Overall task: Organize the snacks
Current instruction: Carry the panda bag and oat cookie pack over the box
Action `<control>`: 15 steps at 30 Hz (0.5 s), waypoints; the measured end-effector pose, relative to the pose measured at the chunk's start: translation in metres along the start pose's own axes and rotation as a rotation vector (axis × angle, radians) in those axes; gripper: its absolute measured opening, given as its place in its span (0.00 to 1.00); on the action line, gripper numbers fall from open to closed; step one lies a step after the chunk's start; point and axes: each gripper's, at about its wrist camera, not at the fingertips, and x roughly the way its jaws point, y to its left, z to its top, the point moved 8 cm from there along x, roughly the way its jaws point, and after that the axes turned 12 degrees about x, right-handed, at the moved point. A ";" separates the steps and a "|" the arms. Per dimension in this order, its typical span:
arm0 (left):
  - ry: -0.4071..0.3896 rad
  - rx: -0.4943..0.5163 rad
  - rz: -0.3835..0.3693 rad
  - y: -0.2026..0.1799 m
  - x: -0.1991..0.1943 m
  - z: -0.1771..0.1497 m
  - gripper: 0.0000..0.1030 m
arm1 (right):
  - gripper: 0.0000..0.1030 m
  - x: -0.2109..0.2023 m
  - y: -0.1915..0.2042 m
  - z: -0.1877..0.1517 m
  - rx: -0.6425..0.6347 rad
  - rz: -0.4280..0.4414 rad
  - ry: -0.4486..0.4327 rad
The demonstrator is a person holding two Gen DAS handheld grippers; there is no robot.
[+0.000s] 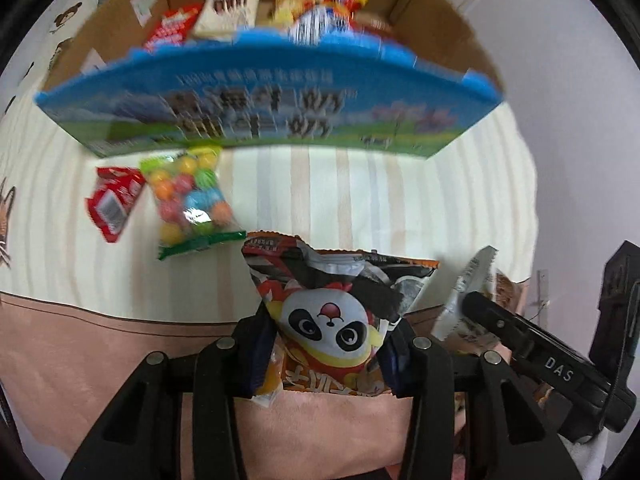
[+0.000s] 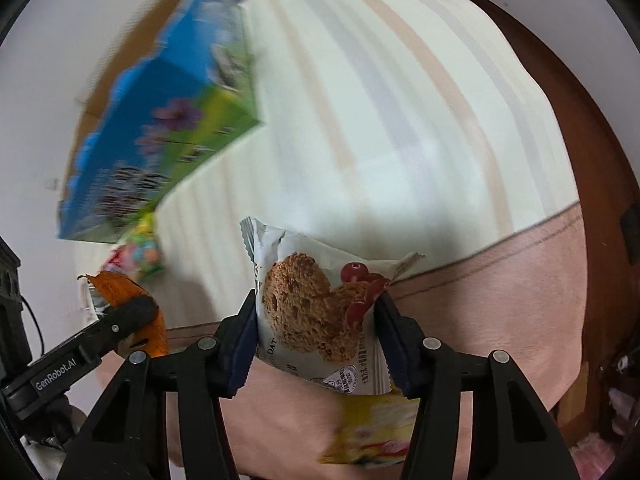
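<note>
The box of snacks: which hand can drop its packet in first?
Probably the left. The left gripper, shut on the panda packet, faces the box head-on. The right gripper, holding the oat cookie packet, sees it off to one side.

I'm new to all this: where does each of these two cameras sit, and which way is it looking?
Left wrist view: sits on the left tool, looking forward and down along its fingers at the panda snack bag it grips, the striped cloth and the blue carton; the right tool shows at the right edge.
Right wrist view: sits on the right tool, looking down at the oat cookie packet it grips; the left tool shows at lower left.
Shared: both see the carton, the cloth, the candy-ball bag, and each other's tool.
</note>
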 end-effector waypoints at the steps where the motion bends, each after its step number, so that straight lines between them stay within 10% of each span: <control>1: -0.013 -0.004 -0.004 0.005 -0.004 0.005 0.40 | 0.56 -0.006 0.011 0.000 -0.013 0.021 -0.006; 15: -0.216 0.013 0.009 0.018 -0.102 0.110 0.40 | 0.55 -0.087 0.154 0.051 -0.220 0.187 -0.102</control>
